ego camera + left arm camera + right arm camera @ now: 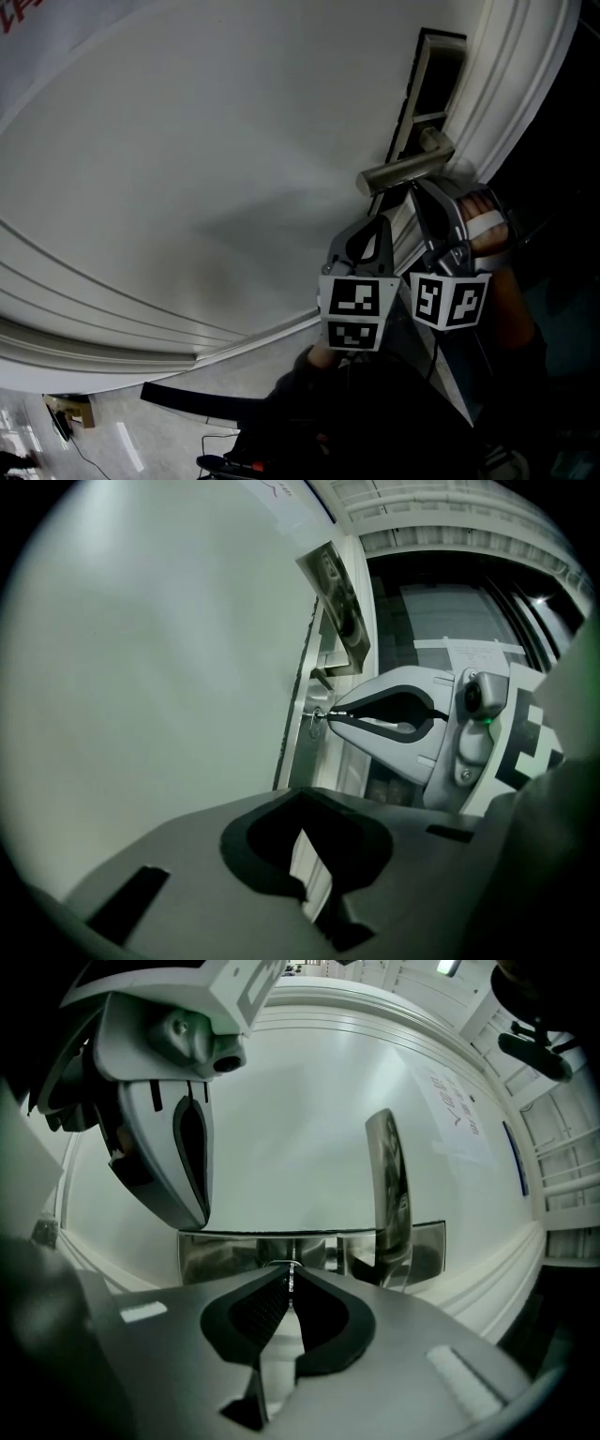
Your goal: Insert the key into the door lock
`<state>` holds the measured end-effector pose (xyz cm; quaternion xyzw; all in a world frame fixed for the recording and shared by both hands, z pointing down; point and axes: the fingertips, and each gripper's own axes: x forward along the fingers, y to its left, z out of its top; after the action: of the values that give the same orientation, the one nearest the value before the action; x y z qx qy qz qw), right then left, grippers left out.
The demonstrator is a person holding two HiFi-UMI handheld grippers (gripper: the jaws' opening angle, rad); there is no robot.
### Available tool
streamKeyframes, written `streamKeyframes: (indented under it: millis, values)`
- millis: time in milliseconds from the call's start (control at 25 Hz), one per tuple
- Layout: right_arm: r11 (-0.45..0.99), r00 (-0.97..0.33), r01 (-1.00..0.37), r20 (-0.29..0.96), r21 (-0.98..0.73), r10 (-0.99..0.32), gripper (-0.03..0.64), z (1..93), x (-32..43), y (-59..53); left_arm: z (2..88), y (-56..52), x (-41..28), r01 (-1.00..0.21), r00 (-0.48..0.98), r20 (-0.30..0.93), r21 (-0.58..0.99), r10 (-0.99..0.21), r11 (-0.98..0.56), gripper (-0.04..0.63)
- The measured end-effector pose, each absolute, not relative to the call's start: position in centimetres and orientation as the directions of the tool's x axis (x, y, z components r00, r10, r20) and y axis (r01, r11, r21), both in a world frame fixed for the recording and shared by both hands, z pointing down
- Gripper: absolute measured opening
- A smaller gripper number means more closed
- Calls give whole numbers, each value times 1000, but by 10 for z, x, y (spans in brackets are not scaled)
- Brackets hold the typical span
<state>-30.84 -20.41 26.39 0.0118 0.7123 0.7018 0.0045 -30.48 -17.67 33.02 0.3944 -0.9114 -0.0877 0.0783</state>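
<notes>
A white door [187, 141] carries a metal lock plate [225, 1251] with a lever handle [403, 169] [389, 1194]. My right gripper [292, 1277] is shut on a thin metal key [292, 1283], whose tip is at the plate just below the handle. In the left gripper view, the right gripper [328, 714] presses the key [317, 714] against the lock at the door's edge. My left gripper [298, 794] is shut with nothing in it. It hangs close beside the right one [415, 187], a little off the door [281, 1129]. The keyhole itself is hidden behind the jaws.
The door frame's moulding [511, 103] runs along the right, with dark space beyond it. Raised panel mouldings [112, 319] cross the door below. A printed notice [455, 1115] is stuck on the door. Floor with a cable [103, 445] shows at the bottom left.
</notes>
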Motion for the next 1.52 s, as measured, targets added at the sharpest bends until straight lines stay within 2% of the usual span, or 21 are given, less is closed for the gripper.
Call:
streamKeyframes:
  millis: [1520]
  values:
    - [10, -1000, 6, 6, 1000, 11, 12, 265, -315, -204, 332, -174, -307, -711, -671, 76, 219, -738, 669, 0]
